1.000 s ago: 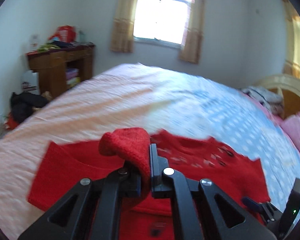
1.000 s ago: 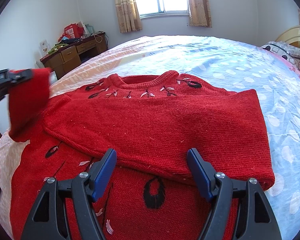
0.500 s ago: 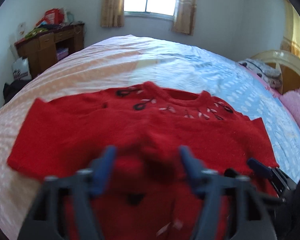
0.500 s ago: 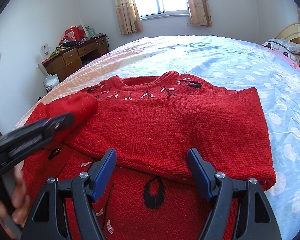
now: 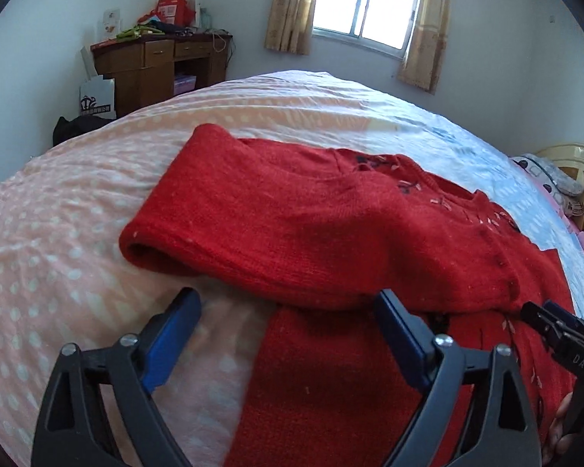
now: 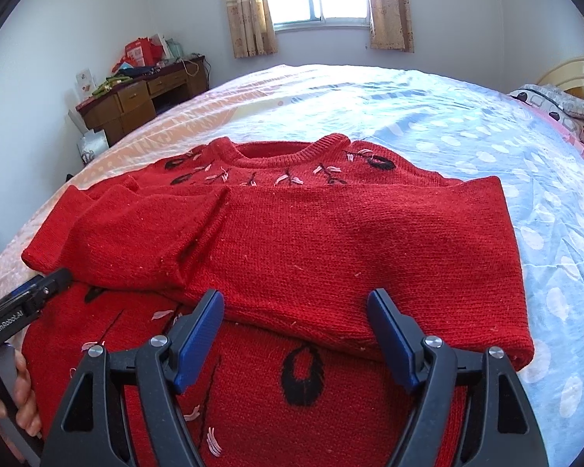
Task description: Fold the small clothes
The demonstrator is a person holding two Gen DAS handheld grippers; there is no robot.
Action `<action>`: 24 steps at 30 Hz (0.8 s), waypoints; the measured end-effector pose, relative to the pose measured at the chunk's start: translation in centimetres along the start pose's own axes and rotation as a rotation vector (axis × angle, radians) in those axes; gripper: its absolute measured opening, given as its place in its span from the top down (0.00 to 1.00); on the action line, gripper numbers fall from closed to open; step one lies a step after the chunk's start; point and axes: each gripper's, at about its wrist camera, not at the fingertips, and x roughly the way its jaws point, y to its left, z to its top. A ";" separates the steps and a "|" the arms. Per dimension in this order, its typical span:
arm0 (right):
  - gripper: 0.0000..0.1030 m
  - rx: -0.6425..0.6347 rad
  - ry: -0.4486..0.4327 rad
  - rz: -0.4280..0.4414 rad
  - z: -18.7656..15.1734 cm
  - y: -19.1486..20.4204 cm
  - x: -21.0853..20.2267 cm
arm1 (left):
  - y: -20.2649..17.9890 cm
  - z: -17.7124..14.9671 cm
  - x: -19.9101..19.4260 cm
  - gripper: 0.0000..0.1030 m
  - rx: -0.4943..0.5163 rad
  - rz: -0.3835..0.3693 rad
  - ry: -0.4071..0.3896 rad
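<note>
Left wrist view first: the left gripper (image 5: 288, 334) has its jaws spread wide with nothing pinched, and they've just been opening. Right in front of its blue pads (image 5: 167, 346) the red sweater (image 5: 331, 233) lies on the bed (image 5: 78, 210), with one sleeve (image 5: 222, 210) folded across the body. The sleeve's cuff end sits just ahead of the left pad, and the sweater body runs off under the right pad. Off to the far right of this tool, the tip of the right gripper (image 5: 553, 325) pokes in over the knit.

Right wrist view: the right gripper (image 6: 296, 334) is released too, jaws apart, hovering just short of the other folded sleeve (image 6: 370, 249), which lies across the chest straight ahead of the pads. The collar with its black and pink stitching is further out in front. Low on the left, the left gripper (image 6: 39, 292) comes in beside the cuff, with a person's hand (image 6: 23, 401) on its handle. A wooden desk (image 6: 136, 97) stands far off to the left, by the wall.
</note>
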 end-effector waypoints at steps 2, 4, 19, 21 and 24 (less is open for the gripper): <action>0.25 0.028 0.011 0.047 0.9 0.1 -0.4 | -0.4 -0.2 0.1 0.06 0.015 0.012 -0.003; 0.25 0.129 -0.024 0.165 2.1 -0.1 -1.1 | -0.8 -0.5 0.1 0.05 0.030 0.026 -0.015; 0.88 -0.053 0.076 0.150 5.6 7.5 5.0 | -0.1 -0.8 0.3 0.01 0.023 0.005 -0.029; 0.91 -0.058 0.070 0.157 6.1 7.7 4.4 | -0.1 -0.7 0.3 0.01 0.021 0.003 -0.029; 0.92 -0.030 0.009 0.231 8.5 8.2 1.7 | 0.0 -0.6 0.3 0.01 0.016 0.002 -0.028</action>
